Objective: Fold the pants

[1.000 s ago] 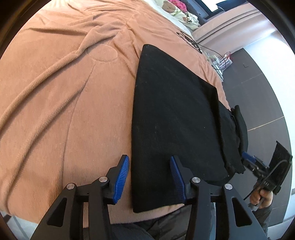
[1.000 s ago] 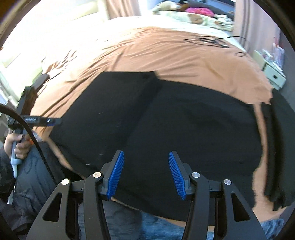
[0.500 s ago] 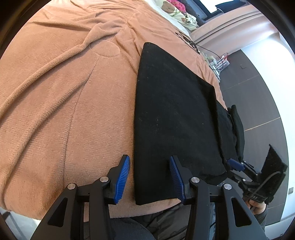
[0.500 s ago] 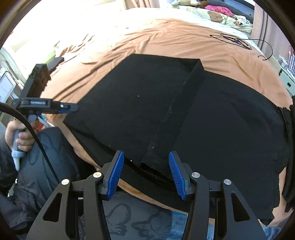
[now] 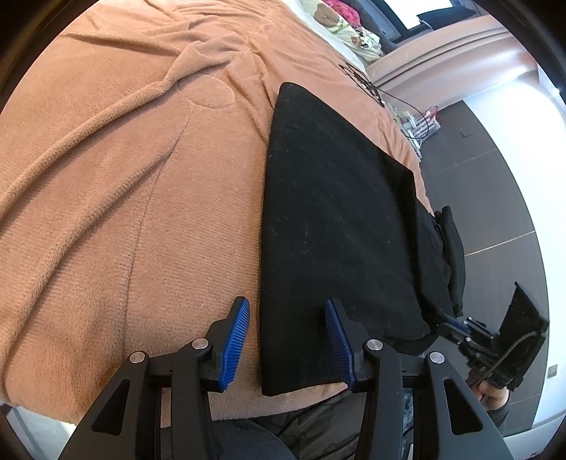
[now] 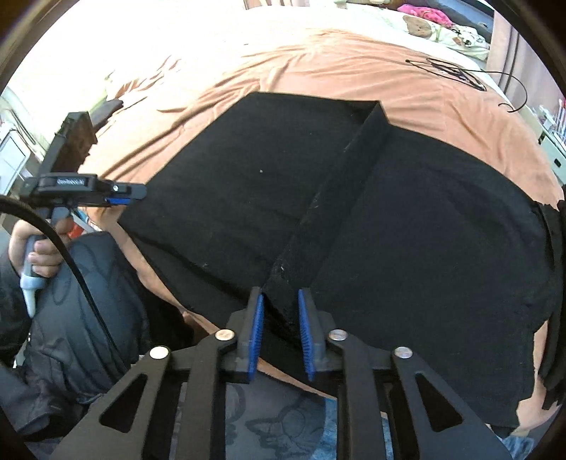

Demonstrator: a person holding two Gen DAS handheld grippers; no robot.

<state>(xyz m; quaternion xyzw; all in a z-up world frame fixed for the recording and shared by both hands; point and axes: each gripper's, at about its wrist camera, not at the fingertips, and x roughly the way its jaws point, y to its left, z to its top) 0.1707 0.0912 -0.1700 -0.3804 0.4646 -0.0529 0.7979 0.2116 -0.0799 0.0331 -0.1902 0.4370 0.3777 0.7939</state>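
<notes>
The black pants (image 6: pixel 406 230) lie spread across an orange-brown blanket (image 5: pixel 123 177) on a bed, near its front edge. In the right wrist view a raised fold of the cloth runs from the far edge down toward the camera like a ridge, and its near end sits between the blue pads of the right gripper (image 6: pixel 281 325). Those jaws have just been closing and now stand narrow, pinched on the fold's end. In the left wrist view the pants show as a flat, folded panel with a straight left edge. The left gripper (image 5: pixel 288 339) hovers over the panel's near corner with its jaws about half open: the left pad is above the bare blanket, the right pad above the black cloth, and nothing is gripped between them.

The person's left hand (image 6: pixel 39 247) holds its gripper's handle at the left of the right wrist view; a black cable runs down past it over a dark padded jacket (image 6: pixel 81 318). Farther up the bed lie a loose black cord (image 6: pixel 456 72) on the blanket and stuffed toys (image 6: pixel 435 24) by the headboard end. Dark floor (image 5: pixel 495 198) shows beyond the bed's right side.

The pants' right end bunches over the bed edge and is cut off by the frame, so its shape is hard to read. Black on black hides the layers under the fold.
</notes>
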